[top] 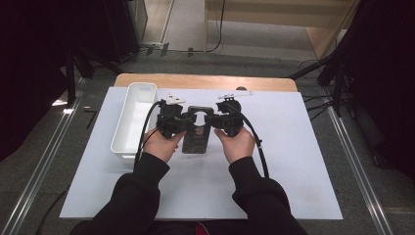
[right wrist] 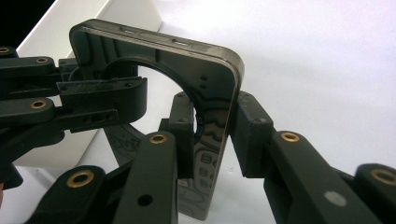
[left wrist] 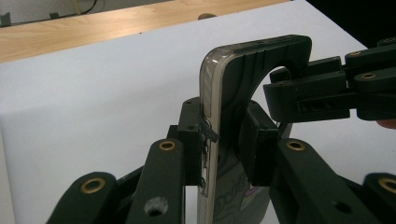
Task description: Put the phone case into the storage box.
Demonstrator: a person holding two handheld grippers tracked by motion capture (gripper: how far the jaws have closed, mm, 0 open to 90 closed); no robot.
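At centre frame of the high view, I have a black phone case (top: 196, 131) held up over the white sheet (top: 284, 161) that covers the table (top: 205, 81). It has a large round cutout near its upper end and a clear, glossy rim along its edges.

My left claw (top: 182, 121) grips the case's left edge; in the left gripper view its pads press on both faces of the case (left wrist: 233, 116), which stands upright between them at the middle of the frame. My right claw (top: 215, 120) is clamped on the opposite edge; in the right gripper view the case (right wrist: 210, 93) sits pinched between the two pads, and the left claw (right wrist: 98, 100) reaches in from the left of that frame through the round cutout.

Left of the case in the high view, a long white bin (top: 134, 117) lies on the sheet, just beside my left hand (top: 160, 144). My right hand (top: 237, 143) mirrors it on the other side.
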